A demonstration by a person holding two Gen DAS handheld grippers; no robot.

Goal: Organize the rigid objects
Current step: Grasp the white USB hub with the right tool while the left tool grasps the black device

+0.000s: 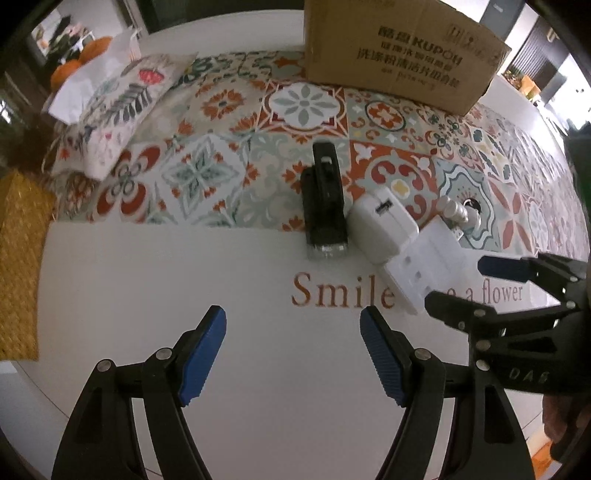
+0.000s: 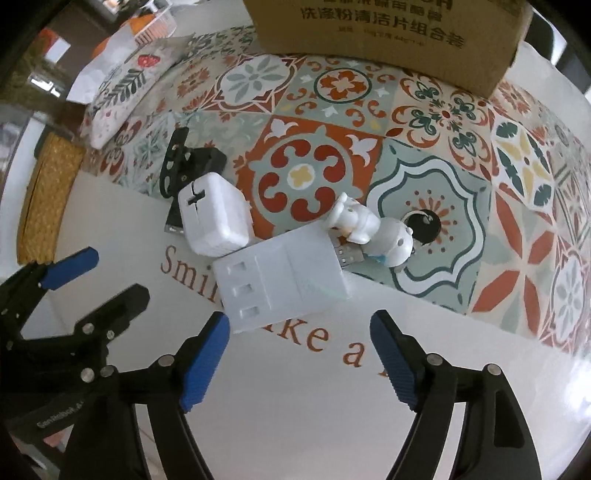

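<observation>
A black device [image 1: 325, 206] [image 2: 184, 173], a white charger block [image 1: 382, 230] [image 2: 214, 218], a white slotted holder [image 1: 424, 269] [image 2: 284, 273] and a white figurine USB stick [image 1: 460, 214] [image 2: 373, 232] lie clustered on the patterned mat's front edge. My left gripper [image 1: 293, 354] is open and empty, hovering over the white strip in front of the black device. My right gripper [image 2: 299, 358] is open and empty, just in front of the slotted holder; it also shows in the left wrist view [image 1: 465, 284]. The left gripper shows in the right wrist view [image 2: 107, 273].
A cardboard box [image 1: 399, 51] [image 2: 388, 33] stands at the back of the mat. A floral pouch [image 1: 118, 110] [image 2: 118, 96] lies at the back left, with a yellow woven mat [image 1: 18, 266] [image 2: 44, 192] at the left edge. The mat reads "Smile like a flower".
</observation>
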